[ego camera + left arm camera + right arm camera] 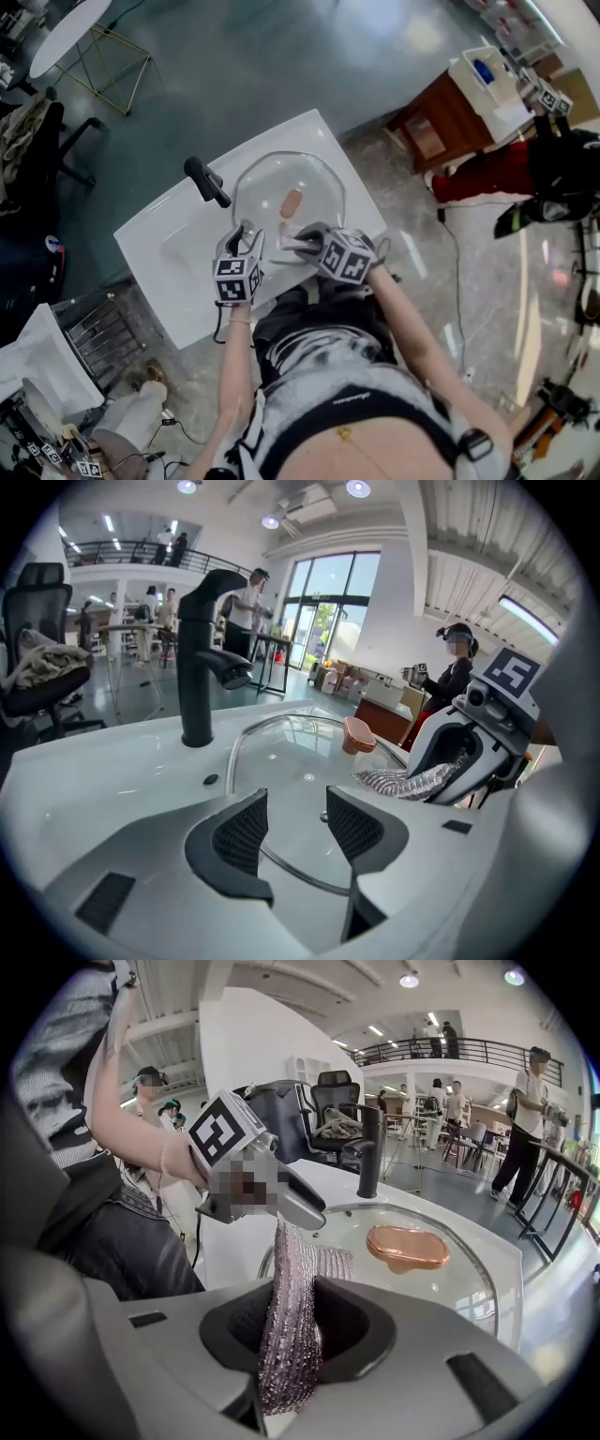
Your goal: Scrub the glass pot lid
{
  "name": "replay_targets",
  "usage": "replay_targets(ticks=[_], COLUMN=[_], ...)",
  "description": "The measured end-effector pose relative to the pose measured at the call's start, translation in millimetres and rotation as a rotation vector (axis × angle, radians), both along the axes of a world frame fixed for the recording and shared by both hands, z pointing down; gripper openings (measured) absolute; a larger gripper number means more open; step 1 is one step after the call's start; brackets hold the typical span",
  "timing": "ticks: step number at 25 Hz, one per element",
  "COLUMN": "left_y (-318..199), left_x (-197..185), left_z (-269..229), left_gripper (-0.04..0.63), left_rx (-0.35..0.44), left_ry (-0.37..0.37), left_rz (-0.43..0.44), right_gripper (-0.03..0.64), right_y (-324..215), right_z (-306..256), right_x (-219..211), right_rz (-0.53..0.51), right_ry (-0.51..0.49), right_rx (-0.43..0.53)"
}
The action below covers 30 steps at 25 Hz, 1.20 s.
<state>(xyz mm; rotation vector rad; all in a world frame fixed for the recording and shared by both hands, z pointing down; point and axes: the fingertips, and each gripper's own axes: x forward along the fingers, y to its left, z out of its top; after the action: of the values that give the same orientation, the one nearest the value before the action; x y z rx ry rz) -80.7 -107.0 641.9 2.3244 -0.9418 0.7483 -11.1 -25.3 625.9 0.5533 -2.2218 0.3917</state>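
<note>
My right claw (295, 1324) pinched the shiny scrub cloth (292, 1265), the glass pot lid (445, 1290) lying just in front. My left claw (292, 829) stood open over its rim; I thought to grip there first, then rub.

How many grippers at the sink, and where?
2: left gripper, open, at the lid's near rim; right gripper beside it, shut on the scrubber over the lid.

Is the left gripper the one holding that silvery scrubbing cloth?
No, the silvery cloth is clamped in the right gripper, while the left gripper has its jaws apart above the glass lid.
</note>
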Motion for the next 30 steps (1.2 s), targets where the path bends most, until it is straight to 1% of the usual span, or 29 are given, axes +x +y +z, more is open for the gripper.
replay_targets(ticks=[4, 9, 12, 15, 20, 23, 27, 30], left_y=[-2.0, 1.2, 4.8, 9.0, 14.4, 14.0, 12.0, 9.7], left_x=[-15.0, -29.2, -39.5, -50.1, -64.1, -67.4, -65.6, -61.1], left_z=[-0.4, 1.0, 0.3, 0.1, 4.1, 3.5, 2.3, 1.0], left_gripper=[0.207, 0.207, 0.207, 0.207, 0.207, 0.206, 0.206, 0.206], left_rx=[-0.005, -0.011, -0.009, -0.01, -0.022, -0.026, -0.024, -0.015], left_ry=[0.011, 0.013, 0.015, 0.015, 0.017, 0.028, 0.04, 0.054], left_rz=[-0.034, -0.056, -0.076, -0.099, -0.129, -0.139, -0.132, -0.118], right_gripper=[0.097, 0.098, 0.098, 0.1, 0.1, 0.1, 0.1, 0.1], right_y=[3.5, 3.2, -0.8, -9.3, -37.7, -48.4, -48.2, -49.0], right_z=[-0.4, 3.0, 2.6, 2.5, 4.9, 4.5, 4.6, 2.2], right_x=[-17.5, -39.9, -54.2, -64.5, -71.7, -71.2, -70.9, -68.0], right_rz=[-0.037, -0.099, -0.131, -0.155, -0.137, -0.115, -0.118, -0.094], right_ry=[0.001, 0.005, 0.013, 0.042, 0.103, 0.12, 0.125, 0.098], right_rx=[-0.002, 0.008, 0.025, 0.066, 0.144, 0.156, 0.165, 0.17])
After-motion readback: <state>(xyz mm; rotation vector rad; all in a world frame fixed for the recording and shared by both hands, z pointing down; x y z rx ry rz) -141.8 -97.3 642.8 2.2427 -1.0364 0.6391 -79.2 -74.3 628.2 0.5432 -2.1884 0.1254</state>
